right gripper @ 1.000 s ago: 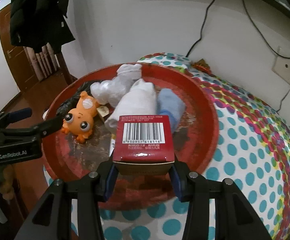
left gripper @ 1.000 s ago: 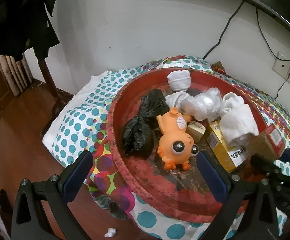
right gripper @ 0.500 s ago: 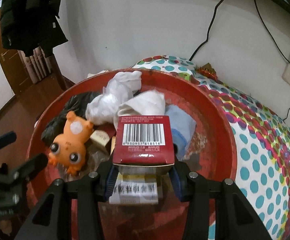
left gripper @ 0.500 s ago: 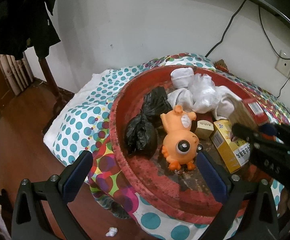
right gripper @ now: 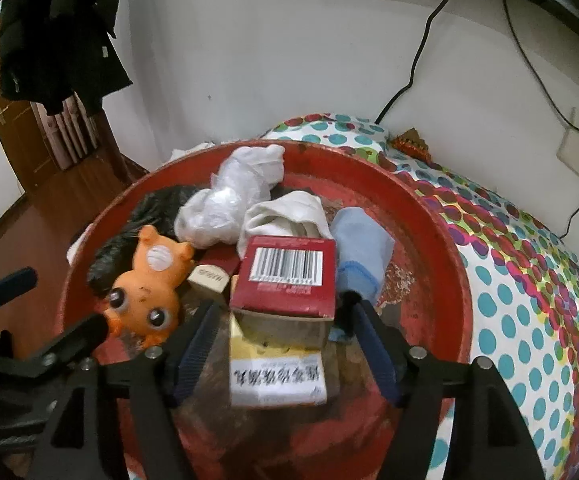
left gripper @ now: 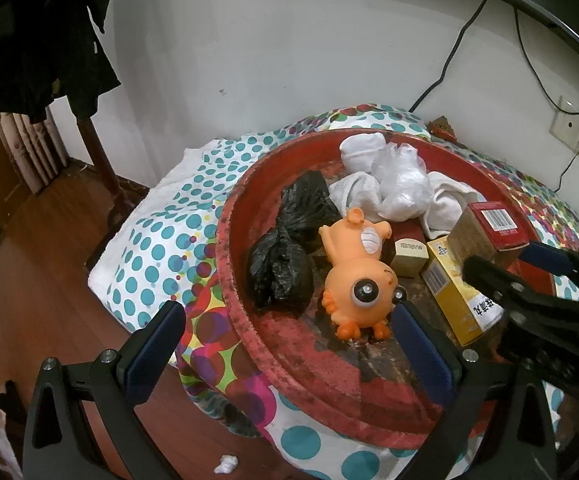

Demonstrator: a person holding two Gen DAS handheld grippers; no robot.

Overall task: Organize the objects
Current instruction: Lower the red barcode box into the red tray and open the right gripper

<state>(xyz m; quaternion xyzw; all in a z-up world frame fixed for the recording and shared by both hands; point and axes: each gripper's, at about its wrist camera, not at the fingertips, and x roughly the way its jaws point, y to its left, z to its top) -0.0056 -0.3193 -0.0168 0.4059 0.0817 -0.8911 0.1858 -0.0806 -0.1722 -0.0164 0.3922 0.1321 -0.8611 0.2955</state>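
Two grippers, both wide: right gripper [right gripper: 281, 344] jaws opening, clear of the red box [right gripper: 285, 276] perched on the yellow box [right gripper: 275, 376] in the tray [right gripper: 441, 248]. It could topple. Left gripper [left gripper: 285, 344] holds nothing.

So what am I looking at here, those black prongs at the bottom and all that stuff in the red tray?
No robot here: a person holds a two-pronged tool in each hand, and a small wide-angle camera on each looks along its prongs. One picture comes from the left tool, which is open and holds nothing; the other from the right tool. A red tray sits on a dotted sheet. In it lie an orange toy, a black bag, white cloths, a yellow box and a red-topped box. The right tool's jaws are opening: the red-topped box stands between them, on the yellow box, no longer gripped.
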